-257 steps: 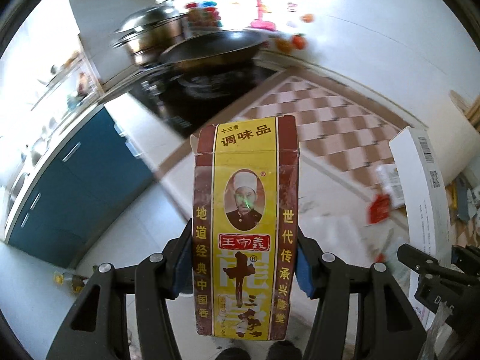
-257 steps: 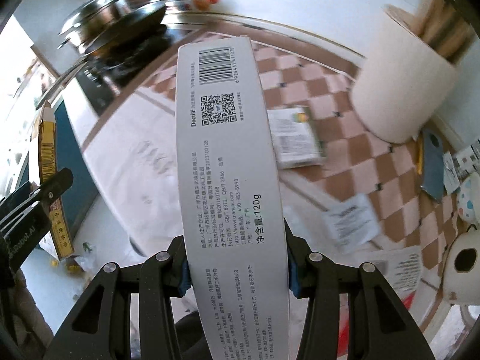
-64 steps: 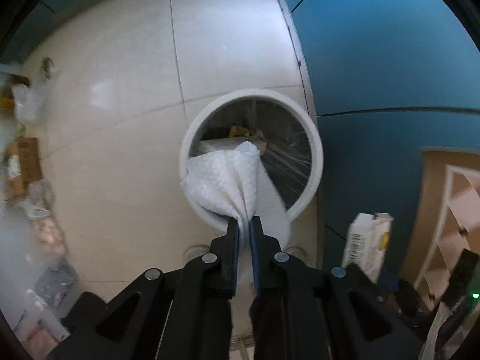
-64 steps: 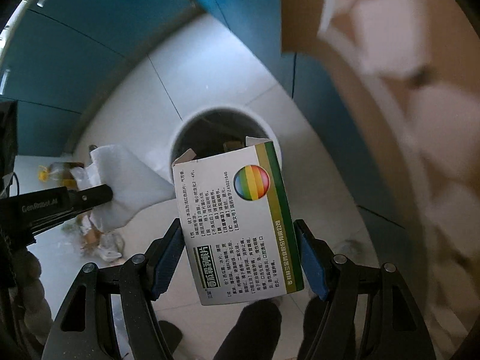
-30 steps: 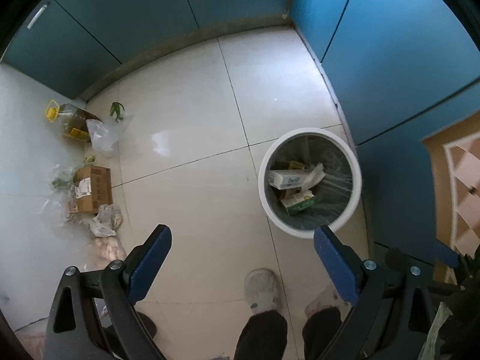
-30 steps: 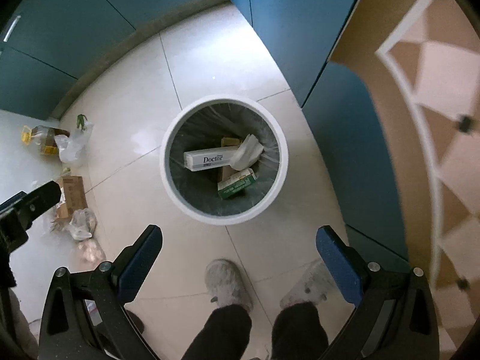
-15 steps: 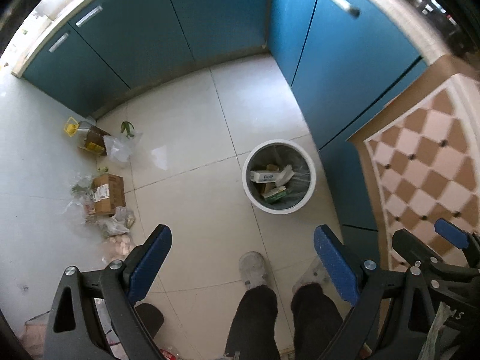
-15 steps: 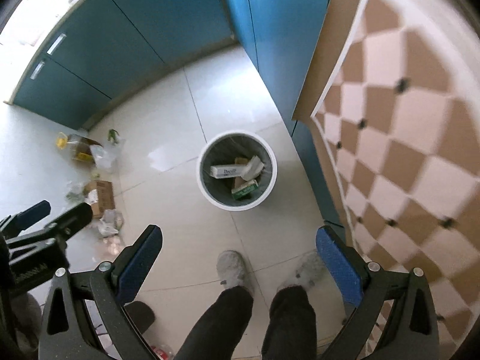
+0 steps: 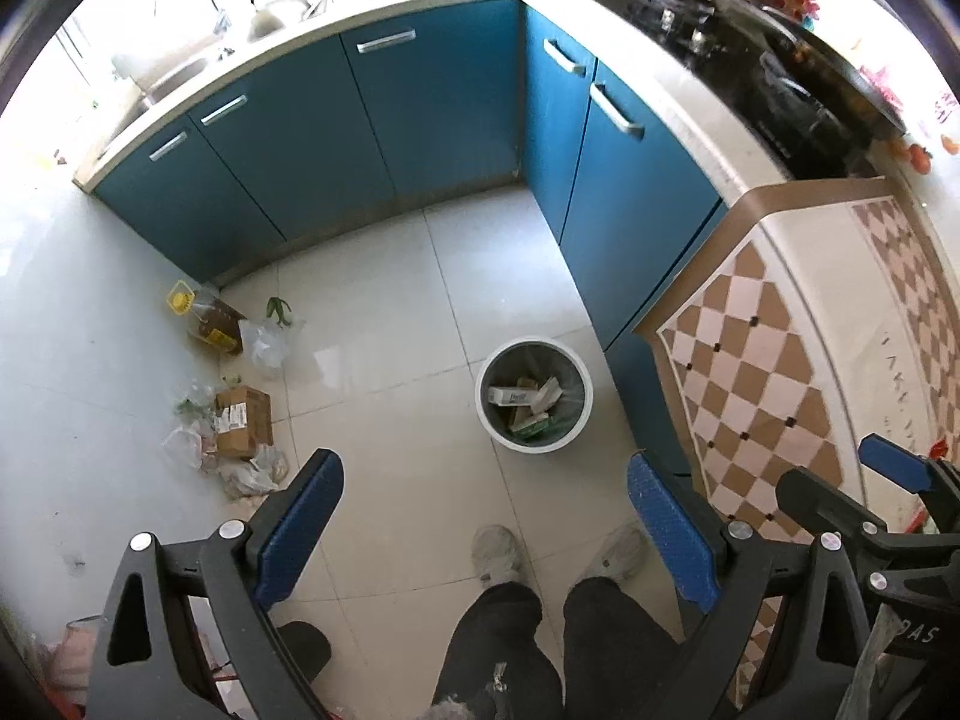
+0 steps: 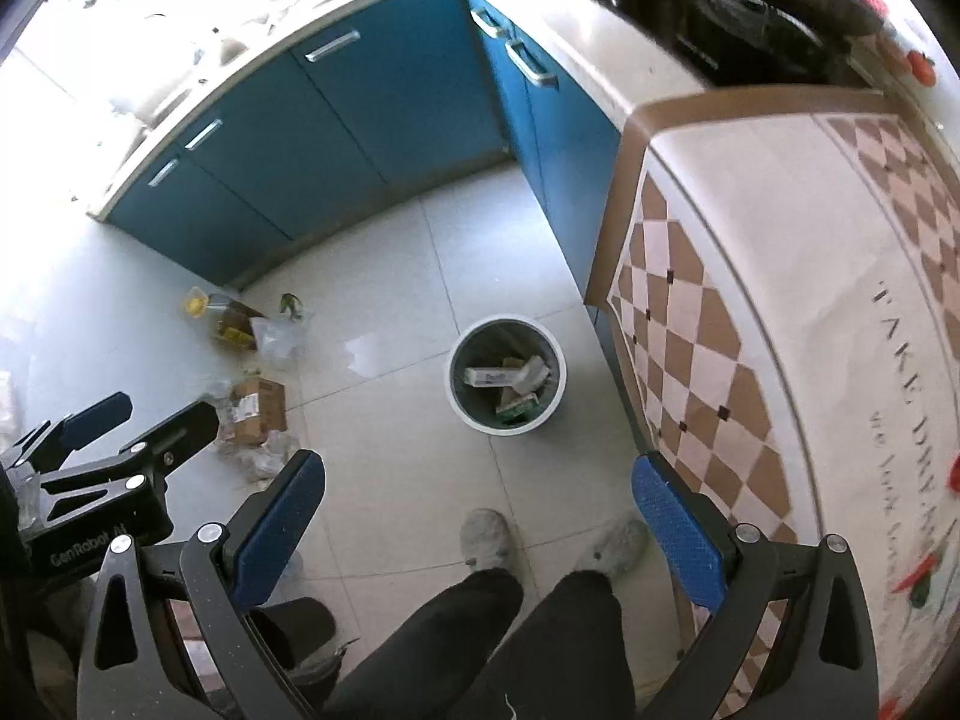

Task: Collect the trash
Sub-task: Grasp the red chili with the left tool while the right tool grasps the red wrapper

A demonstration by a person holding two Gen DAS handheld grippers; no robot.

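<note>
A round white trash bin (image 9: 500, 439) (image 10: 456, 401) stands on the tiled floor beside the blue cabinets. Inside it lie several boxes (image 9: 510, 397) (image 10: 487, 377) and a crumpled white tissue (image 9: 547, 391). My left gripper (image 9: 485, 489) is high above the floor, open, nothing between its blue pads. My right gripper (image 10: 477, 483) is also open and empty, at the same height. Each gripper shows at the edge of the other's view. The checkered table cover (image 9: 780, 372) (image 10: 750, 300) lies to the right.
A person's legs and grey slippers (image 9: 497, 549) (image 10: 486, 534) stand below me. A cardboard box (image 9: 243, 420), plastic bags (image 9: 270, 345) and an oil bottle (image 9: 210, 324) litter the floor at left. Blue cabinets (image 9: 420, 102) and a stove with a pan (image 9: 798, 60) line the back and right.
Both grippers let go of their trash into the bin, opened wide, and have risen well above the floor. The bin looks smaller and the countertop has come into view.
</note>
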